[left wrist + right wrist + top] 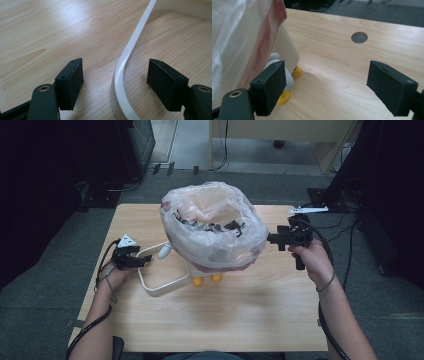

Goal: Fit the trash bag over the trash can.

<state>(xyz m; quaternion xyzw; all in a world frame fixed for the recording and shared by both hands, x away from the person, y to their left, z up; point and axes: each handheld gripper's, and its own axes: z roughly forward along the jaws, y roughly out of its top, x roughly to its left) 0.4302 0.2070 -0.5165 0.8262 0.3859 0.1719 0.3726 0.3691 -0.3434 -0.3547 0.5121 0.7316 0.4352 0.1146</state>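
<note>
Bin (200,265), white with yellow feet, sits mid-table (240,320), clear bag (215,227) draped over top. White ring (162,287) lies flat just left of bin. Left gripper (142,260) low at ring, jaws apart, straddling band, pads not touching. Right gripper (270,239) right of bin beside bag, jaws wide apart, holding nothing.

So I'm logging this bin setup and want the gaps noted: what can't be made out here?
- Bin body: high view, hidden under the plastic bag.
- Dark scraps inside the bag: too small to identify.
- White ring: left gripper view, cut off by the frame edges.
- Yellow feet: right gripper view, one partly behind a jaw.
</note>
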